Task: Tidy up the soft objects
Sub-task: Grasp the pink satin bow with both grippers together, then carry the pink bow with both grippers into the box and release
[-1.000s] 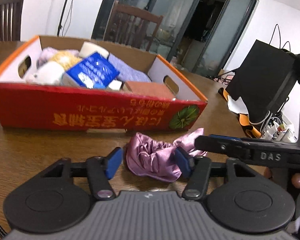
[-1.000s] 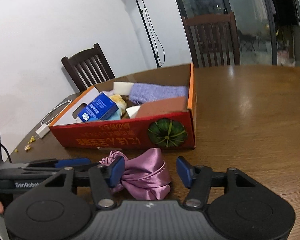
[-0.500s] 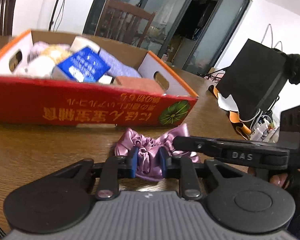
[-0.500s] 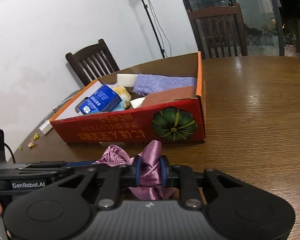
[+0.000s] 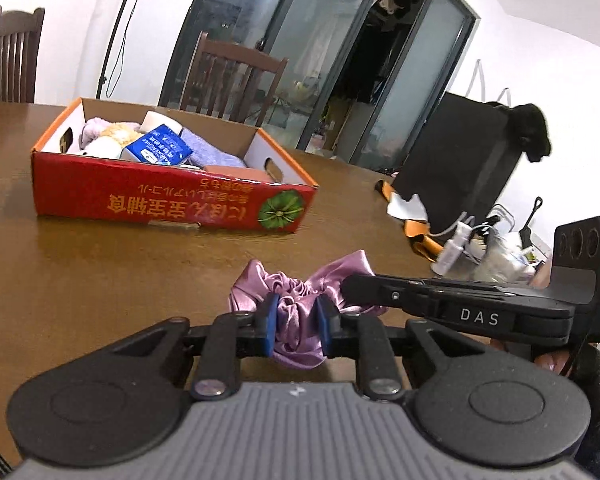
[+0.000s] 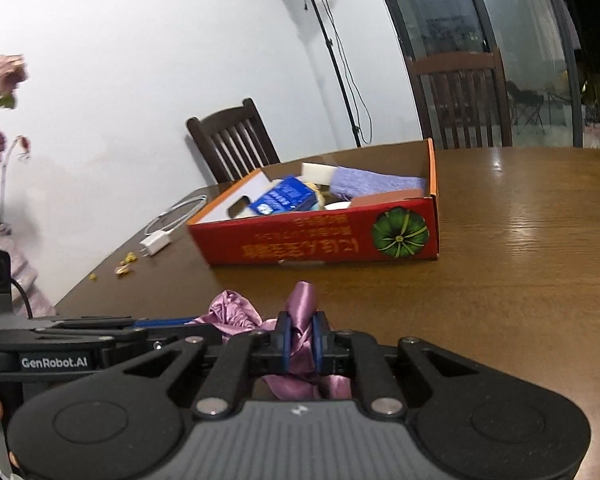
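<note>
Both of my tongs are on the same thing: the crumpled purple satin scrunchie [image 5: 296, 312]. My left tongs [image 5: 296, 322] are pinched narrow on its gathered middle, and my right tongs [image 6: 300, 340] are squeezed almost flat on a fold of satin that pokes up between the blue pads. The scrunchie sits in front of the red cardboard box with the green pumpkin print [image 5: 168, 204], on the near side of its long printed wall, low over the brown wooden tabletop [image 5: 100, 272]; I can't tell whether its underside touches the wood.

The box holds a blue packet [image 5: 158, 150], a lavender knitted cloth [image 5: 210, 152] and a pale plush toy [image 5: 104, 138], so I judge the scrunchie is headed in there too. To do it well, I want both tongs moving as one, no pulling apart, since satin slips and the elastic would stretch. I should lift until the hanging folds clear the box's near wall, carry over an open patch inside, then release both together.

Against a second ago: my tongs stood wide then, straddling the scrunchie as it lay right against the box's front wall. Now they're clamped, and the box sits clearly farther away in both views, so the scrunchie has come back towards me with the tongs.
</note>
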Tool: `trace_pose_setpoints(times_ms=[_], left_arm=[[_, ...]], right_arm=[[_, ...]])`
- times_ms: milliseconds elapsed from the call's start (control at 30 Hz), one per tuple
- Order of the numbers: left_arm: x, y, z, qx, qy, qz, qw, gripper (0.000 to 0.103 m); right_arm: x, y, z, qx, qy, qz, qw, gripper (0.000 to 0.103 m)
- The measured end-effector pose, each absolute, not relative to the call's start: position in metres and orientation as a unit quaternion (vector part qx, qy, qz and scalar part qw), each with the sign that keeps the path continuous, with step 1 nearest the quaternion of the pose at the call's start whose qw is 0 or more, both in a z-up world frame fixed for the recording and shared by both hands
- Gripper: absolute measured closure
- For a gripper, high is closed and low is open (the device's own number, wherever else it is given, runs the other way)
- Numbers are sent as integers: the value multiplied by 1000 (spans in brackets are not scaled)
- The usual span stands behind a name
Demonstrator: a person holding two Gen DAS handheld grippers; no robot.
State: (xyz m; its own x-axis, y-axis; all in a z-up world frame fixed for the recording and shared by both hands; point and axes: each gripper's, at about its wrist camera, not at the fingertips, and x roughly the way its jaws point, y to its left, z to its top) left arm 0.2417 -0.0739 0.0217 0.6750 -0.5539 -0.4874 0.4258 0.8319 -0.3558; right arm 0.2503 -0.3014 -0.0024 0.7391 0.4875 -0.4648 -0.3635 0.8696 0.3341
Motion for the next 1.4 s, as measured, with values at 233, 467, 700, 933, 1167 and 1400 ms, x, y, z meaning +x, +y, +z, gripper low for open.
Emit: trace_pose_setpoints(times_ms=[233, 467, 700, 933, 1167, 1400], left_arm=[[196, -73, 44, -96, 266, -273, 919, 82], [167, -73, 62, -87, 237, -283, 925, 82], [170, -76, 73, -82, 226, -294, 925, 82], [218, -86, 89, -81, 220, -307, 922, 83], [307, -99, 114, -79, 210, -319, 921, 83], [417, -113, 116, -97, 244, -312, 913, 83]], right_arm=[[201, -305, 14, 114, 249, 242, 931, 92], [167, -307, 35, 106, 214, 244, 940, 92], [161, -311, 44, 108, 198, 242, 944, 92], [195, -322, 57, 103, 189, 235, 948, 92], [280, -339, 89, 97, 187, 235, 949, 92], [401, -344, 115, 72, 220, 224, 947, 92]])
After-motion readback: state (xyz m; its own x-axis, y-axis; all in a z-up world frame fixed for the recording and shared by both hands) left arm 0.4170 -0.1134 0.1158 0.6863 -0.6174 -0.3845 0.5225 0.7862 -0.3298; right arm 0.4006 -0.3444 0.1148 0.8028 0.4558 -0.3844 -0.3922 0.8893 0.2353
